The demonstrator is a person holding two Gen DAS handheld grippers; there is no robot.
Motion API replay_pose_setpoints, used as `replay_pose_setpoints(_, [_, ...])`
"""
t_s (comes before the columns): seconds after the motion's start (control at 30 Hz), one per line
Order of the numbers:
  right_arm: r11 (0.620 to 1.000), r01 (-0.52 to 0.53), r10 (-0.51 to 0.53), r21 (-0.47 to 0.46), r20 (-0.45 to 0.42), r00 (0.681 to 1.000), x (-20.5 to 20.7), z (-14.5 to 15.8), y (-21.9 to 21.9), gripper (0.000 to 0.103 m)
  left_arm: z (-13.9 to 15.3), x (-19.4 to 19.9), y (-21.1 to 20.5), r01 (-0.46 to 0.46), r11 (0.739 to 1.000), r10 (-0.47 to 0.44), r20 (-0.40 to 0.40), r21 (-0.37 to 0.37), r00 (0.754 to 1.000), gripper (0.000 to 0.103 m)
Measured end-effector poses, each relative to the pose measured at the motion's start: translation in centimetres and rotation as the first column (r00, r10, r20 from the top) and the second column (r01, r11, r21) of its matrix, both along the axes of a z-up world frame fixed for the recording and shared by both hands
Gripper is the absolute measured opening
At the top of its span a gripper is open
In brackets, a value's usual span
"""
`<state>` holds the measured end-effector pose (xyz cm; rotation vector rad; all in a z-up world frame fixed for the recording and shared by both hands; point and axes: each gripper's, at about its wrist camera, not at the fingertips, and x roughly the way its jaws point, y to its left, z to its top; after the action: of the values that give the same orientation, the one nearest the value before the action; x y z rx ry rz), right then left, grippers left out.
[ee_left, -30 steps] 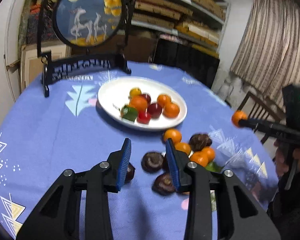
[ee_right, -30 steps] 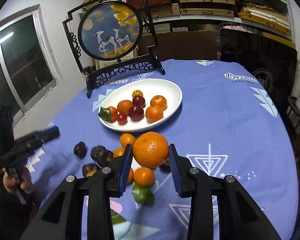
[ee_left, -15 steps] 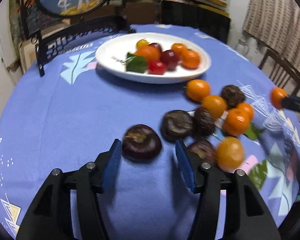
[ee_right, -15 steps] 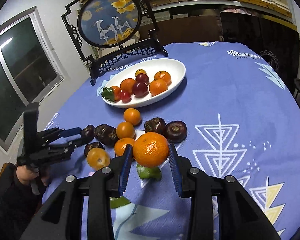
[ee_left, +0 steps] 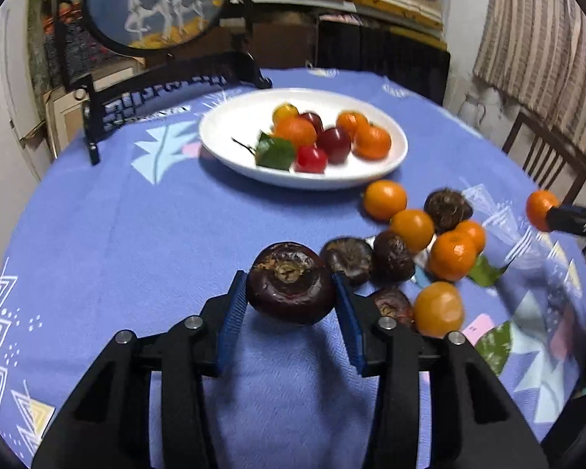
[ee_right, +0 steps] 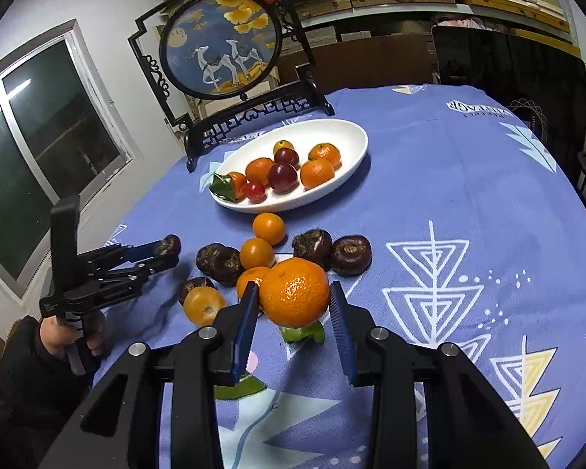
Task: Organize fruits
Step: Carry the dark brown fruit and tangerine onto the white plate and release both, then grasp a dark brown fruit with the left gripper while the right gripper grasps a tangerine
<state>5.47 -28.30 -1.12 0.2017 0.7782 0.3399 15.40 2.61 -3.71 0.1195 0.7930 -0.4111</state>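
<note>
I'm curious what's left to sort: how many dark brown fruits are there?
6 dark fruits. One in the left tongs; two touching, left of the oranges; one behind the yellow fruit; two side by side, right of the oranges. Oranges may hide more.

I note that my matte black plastic left gripper (ee_left: 291,308) and identical right gripper (ee_right: 295,312) each carry ribbed blue finger pads (ee_left: 230,322) and round silver screws (ee_right: 379,332), while a dark sleeve (ee_right: 23,367) covers my bare-skinned left hand (ee_right: 76,338).
</note>
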Motion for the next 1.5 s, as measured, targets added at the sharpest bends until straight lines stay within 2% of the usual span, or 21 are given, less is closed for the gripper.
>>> replay_pose_setpoints(0.13, [1.000,-0.021,0.021,-0.009,0.015,1.000,1.3,1.3,0.2,0.037,2.8,0.8,1.1,-0.018,0.997,0.020,0.026,-0.077,0.999,0.043])
replay_pose_setpoints(0.27, [0.999,-0.051,0.052,-0.019,0.062,0.997,5.3,4.2,0.9,0.037,5.2,4.8,-0.3,-0.004,0.997,0.007,0.032,-0.081,0.999,0.043])
replay_pose_setpoints(0.33, [0.999,-0.054,0.054,-0.001,0.053,0.997,8.2,4.9,1.3,0.037,5.8,7.6,-1.4,-0.001,0.997,0.004,0.035,-0.076,0.999,0.044])
replay_pose_setpoints(0.5, [1.000,-0.021,0.021,0.019,0.002,1.000,17.8,3.8,3.3,0.037,4.9,14.3,-3.5,-0.026,0.995,0.024,-0.024,-0.094,0.999,0.044])
replay_pose_setpoints(0.63, [1.000,-0.004,0.004,-0.006,-0.021,1.000,22.5,2.2,5.1,0.038,3.5,17.9,-4.4,-0.040,0.992,0.031,-0.075,-0.117,0.997,0.044])
replay_pose_setpoints(0.7, [1.000,0.007,-0.007,-0.018,-0.011,1.000,23.7,1.7,5.6,0.038,3.2,18.4,-4.3,-0.049,0.989,0.038,-0.087,-0.136,0.995,0.050])
replay_pose_setpoints(0.73, [1.000,0.014,-0.014,-0.022,0.001,1.000,23.9,1.6,5.7,0.045,3.1,18.2,-4.0,-0.059,0.987,0.047,-0.085,-0.148,0.995,0.055])
replay_pose_setpoints(0.77, [1.000,0.025,-0.025,-0.018,0.011,1.000,23.8,1.8,5.5,0.051,3.2,18.0,-3.8,-0.063,0.986,0.051,-0.079,-0.154,0.996,0.060])
replay_pose_setpoints(0.9, [0.999,0.031,-0.031,-0.010,0.029,0.999,21.3,2.4,4.7,0.052,4.0,14.8,-3.0,-0.043,0.988,0.039,-0.033,-0.146,0.999,0.064])
replay_pose_setpoints(0.93, [1.000,0.025,-0.025,-0.007,0.029,0.999,20.4,2.4,4.6,0.052,4.2,13.3,-2.8,-0.023,0.989,0.019,-0.024,-0.146,1.000,0.069])
replay_pose_setpoints(1.0, [1.000,0.008,-0.007,-0.011,0.030,1.000,17.7,2.4,4.2,0.052,4.3,10.9,-2.7,0.014,0.992,-0.016,-0.013,-0.129,1.000,0.070])
replay_pose_setpoints(1.07, [1.000,-0.016,0.016,-0.008,0.026,1.000,14.4,2.0,3.8,0.052,3.9,7.7,-2.6,0.062,0.993,-0.062,-0.005,-0.098,0.998,0.078])
replay_pose_setpoints(1.2, [1.000,-0.030,0.029,0.008,0.034,0.999,8.8,0.7,2.5,0.053,2.4,2.2,-2.7,0.140,0.990,-0.140,-0.007,-0.027,0.990,0.078])
replay_pose_setpoints(1.33, [0.997,0.015,-0.015,0.077,0.006,1.000,4.4,-1.2,0.3,0.054,0.4,-1.8,-3.2,0.185,0.978,-0.186,0.001,0.093,0.983,0.078])
replay_pose_setpoints(1.43, [0.993,0.038,-0.039,0.113,0.000,0.999,2.8,-1.6,-0.5,0.054,-1.0,-2.7,-3.9,0.205,0.970,-0.202,-0.032,0.131,0.979,0.062])
replay_pose_setpoints(1.5, [0.993,0.041,-0.042,0.113,0.009,0.999,1.6,-1.5,-0.8,0.053,-1.6,-3.0,-4.8,0.224,0.963,-0.220,-0.044,0.151,0.974,0.061])
